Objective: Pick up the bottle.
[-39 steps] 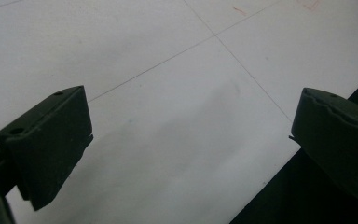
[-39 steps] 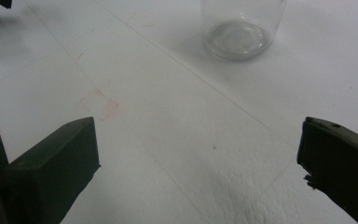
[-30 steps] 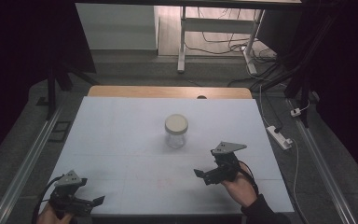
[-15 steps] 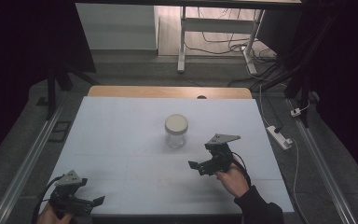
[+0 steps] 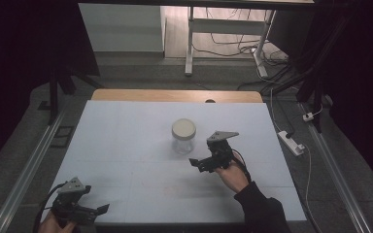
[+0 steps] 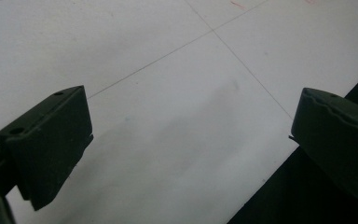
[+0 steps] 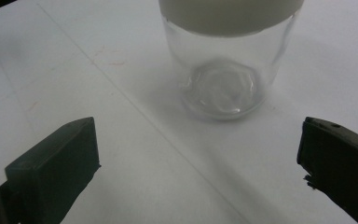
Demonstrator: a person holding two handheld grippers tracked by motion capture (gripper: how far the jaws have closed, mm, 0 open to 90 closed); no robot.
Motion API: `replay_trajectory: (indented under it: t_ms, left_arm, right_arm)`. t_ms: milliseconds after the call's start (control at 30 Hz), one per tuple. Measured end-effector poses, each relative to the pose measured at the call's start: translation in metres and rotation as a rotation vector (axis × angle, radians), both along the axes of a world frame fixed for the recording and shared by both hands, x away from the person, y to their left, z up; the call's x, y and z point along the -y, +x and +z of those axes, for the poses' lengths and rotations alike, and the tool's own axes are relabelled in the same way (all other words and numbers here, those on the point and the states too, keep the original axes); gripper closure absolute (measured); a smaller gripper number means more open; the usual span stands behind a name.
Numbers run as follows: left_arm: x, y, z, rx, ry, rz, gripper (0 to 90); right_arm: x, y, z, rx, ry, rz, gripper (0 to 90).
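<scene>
My left gripper (image 5: 80,209) sits at the near left corner of the white table (image 5: 126,141), jaws spread wide over bare sheet crossed by thin seam lines, holding nothing. A grey metal rail (image 5: 26,170) runs along the floor beside that edge. Mid-table stands the glass jar (image 5: 183,136) with its cream lid, upright. Just right of it my right gripper (image 5: 205,163) hangs with jaws wide apart and empty, aimed at the jar, near but not touching. Beyond, a power strip (image 5: 291,141) and cables lie on the grey floor.
</scene>
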State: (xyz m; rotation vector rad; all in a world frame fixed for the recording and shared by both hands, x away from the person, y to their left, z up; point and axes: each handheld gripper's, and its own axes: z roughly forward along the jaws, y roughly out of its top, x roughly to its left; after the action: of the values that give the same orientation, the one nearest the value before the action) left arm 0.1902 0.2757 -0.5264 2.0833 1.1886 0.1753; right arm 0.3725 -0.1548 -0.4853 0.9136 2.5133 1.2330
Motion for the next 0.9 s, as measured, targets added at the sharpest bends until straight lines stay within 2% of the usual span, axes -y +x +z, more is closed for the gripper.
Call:
replay_trajectory:
  t_ms: [133,367,500,700,900]
  left_arm:
    - [0.000,0.000,0.000,0.000,-0.001,0.000,0.0]
    - [0.000,0.000,0.000,0.000,0.000,-0.001,0.0]
    - [0.000,0.000,0.000,-0.001,0.000,-0.003,0.0]
    - [0.000,0.000,0.000,-0.001,-0.001,-0.004,0.0]
    - [0.000,0.000,0.000,-0.002,-0.001,-0.004,0.0]
  right_arm:
    - [-0.011,0.008,-0.004,-0.007,-0.006,-0.013,0.0]
    - [-0.019,0.018,-0.012,-0.018,-0.004,-0.026,0.0]
    - [-0.024,0.026,-0.011,-0.004,-0.005,-0.043,0.0]
    - [-0.030,0.035,-0.013,0.023,-0.016,-0.033,0.0]
    - [-0.036,0.042,-0.016,0.022,-0.028,-0.025,0.0]
